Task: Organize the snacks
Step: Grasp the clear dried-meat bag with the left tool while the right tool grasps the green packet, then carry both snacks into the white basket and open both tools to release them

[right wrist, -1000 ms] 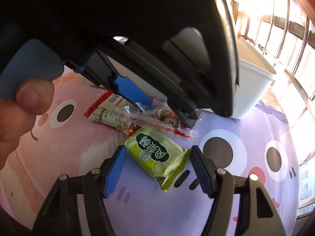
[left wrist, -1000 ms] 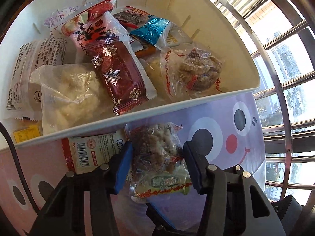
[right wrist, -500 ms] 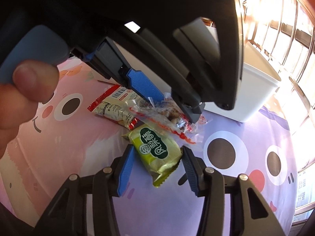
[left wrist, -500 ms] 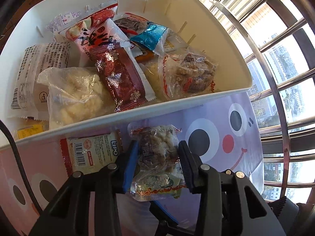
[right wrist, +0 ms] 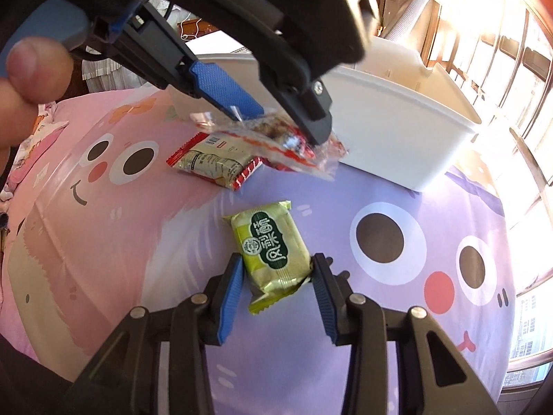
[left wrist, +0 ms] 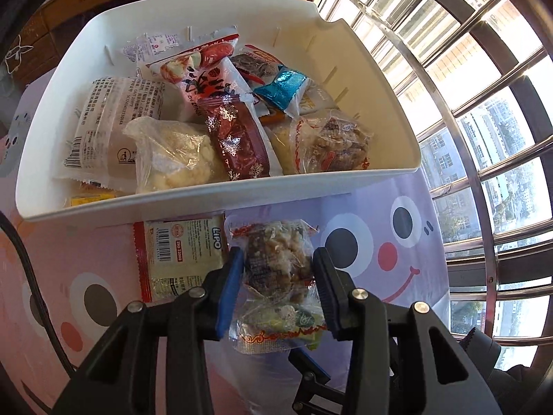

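My left gripper [left wrist: 278, 256] is shut on a clear-wrapped brown nut snack [left wrist: 276, 266] and holds it above the cloth, just in front of the white bin [left wrist: 242, 204]. The right wrist view shows that snack [right wrist: 273, 138] hanging from the left gripper [right wrist: 283, 121] near the bin [right wrist: 397, 138]. Lower down, my right gripper [right wrist: 276, 261] is closing on a green snack pack [right wrist: 269, 242] that lies on the cloth. Both pads touch the pack's sides. A red-edged cracker pack [left wrist: 179, 256] [right wrist: 207, 162] lies flat by the bin's wall.
The bin holds several wrapped snacks. A pink and purple cartoon-face cloth [right wrist: 380, 276] covers the surface. Metal window bars [left wrist: 484, 173] stand close on the right. A black cable [left wrist: 20, 242] runs along the left. A person's thumb [right wrist: 31, 65] shows at the upper left.
The left jaws closed on the nut snack and lifted it off the cloth towards the bin. The right jaws narrowed from wide around the green pack to touching its sides.
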